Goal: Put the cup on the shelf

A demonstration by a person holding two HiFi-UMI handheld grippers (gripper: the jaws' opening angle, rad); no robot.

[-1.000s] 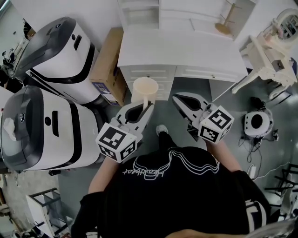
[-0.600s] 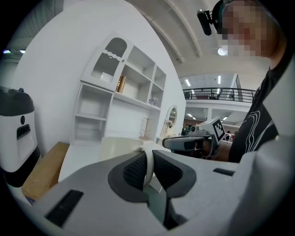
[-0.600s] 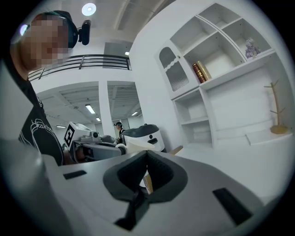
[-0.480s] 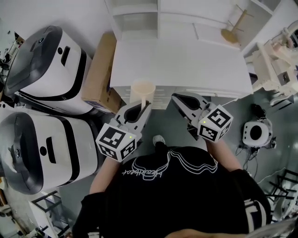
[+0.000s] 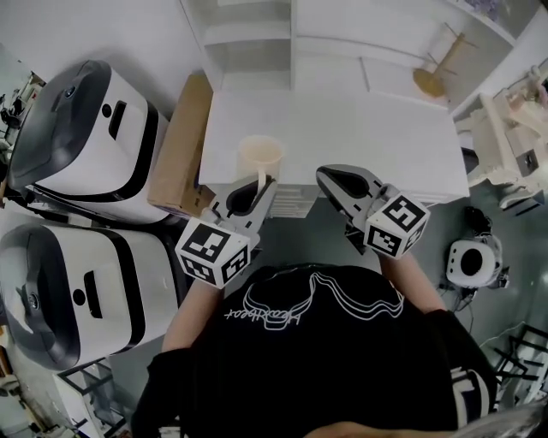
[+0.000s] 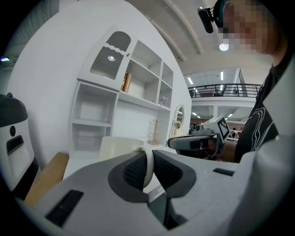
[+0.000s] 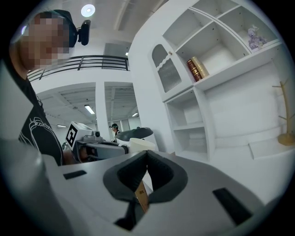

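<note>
White shelf-unit counter, wooden stand at its back right, cardboard box on floor alongside.

Bright, even light falls from ceiling lamps, which glare as white spots in both gripper views. In the head view the white table and the shelf nearly wash out, with only soft shadows, and the floor below is dimmer. Both gripper views bow the shelf's straight lines and go black at the corners. My left fingers and the cup handle between them sit close to the lens and look soft.
</note>
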